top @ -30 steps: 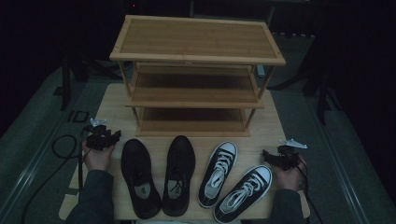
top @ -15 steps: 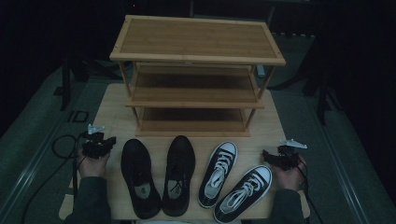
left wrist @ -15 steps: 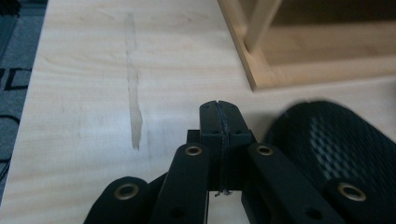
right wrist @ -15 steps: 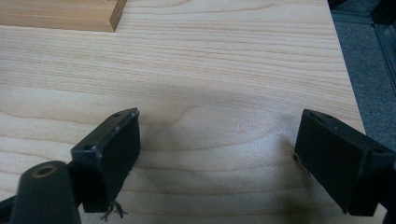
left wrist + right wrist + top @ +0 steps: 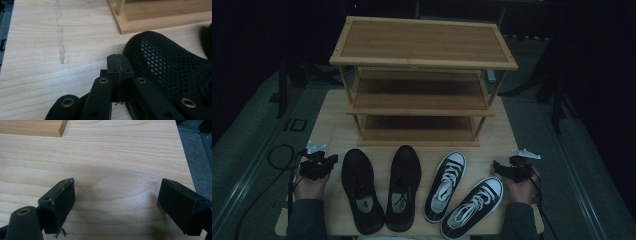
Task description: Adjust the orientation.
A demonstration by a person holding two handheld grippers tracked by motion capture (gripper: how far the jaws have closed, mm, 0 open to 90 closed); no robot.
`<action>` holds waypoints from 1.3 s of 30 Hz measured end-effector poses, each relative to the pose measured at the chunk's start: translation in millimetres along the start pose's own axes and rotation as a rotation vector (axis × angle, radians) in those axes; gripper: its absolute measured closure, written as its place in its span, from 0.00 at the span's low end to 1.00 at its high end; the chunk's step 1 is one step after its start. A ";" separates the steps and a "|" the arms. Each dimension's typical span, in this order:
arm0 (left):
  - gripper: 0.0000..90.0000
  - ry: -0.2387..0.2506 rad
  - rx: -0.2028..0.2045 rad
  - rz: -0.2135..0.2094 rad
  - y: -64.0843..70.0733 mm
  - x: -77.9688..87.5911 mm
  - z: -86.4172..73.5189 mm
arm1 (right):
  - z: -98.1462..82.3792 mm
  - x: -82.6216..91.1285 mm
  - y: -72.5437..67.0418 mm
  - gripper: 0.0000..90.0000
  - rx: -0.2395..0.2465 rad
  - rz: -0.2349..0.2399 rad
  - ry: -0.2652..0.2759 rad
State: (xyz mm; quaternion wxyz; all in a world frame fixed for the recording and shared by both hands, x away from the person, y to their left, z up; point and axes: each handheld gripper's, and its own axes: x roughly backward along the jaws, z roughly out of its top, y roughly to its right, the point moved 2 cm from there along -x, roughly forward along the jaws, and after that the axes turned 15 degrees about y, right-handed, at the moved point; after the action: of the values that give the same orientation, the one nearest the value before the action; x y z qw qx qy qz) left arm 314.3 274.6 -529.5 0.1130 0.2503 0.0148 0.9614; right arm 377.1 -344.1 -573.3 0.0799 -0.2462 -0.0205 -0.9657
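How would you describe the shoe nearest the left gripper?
Start at the wooden rack on the table. Four shoes lie in a row before it. The far-left one is a black mesh shoe; unlike the sneakers, it has no white.

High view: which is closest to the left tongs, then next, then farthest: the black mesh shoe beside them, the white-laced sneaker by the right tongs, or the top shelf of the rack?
From the left tongs:
1. Black mesh shoe, right beside them.
2. Top shelf, up at the back of the table.
3. White-laced sneaker, far across, near the right tongs.
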 end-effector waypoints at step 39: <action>1.00 -0.071 -0.094 -0.018 21.4 -4.2 -7.5 | 0.0 0.0 -0.1 0.16 0.000 0.001 0.000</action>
State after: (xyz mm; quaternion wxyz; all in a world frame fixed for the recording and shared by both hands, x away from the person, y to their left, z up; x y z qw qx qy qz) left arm 309.8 253.0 -536.2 0.1337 0.2784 -0.0323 0.9506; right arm 377.1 -344.0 -573.3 0.0802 -0.2463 -0.0206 -0.9656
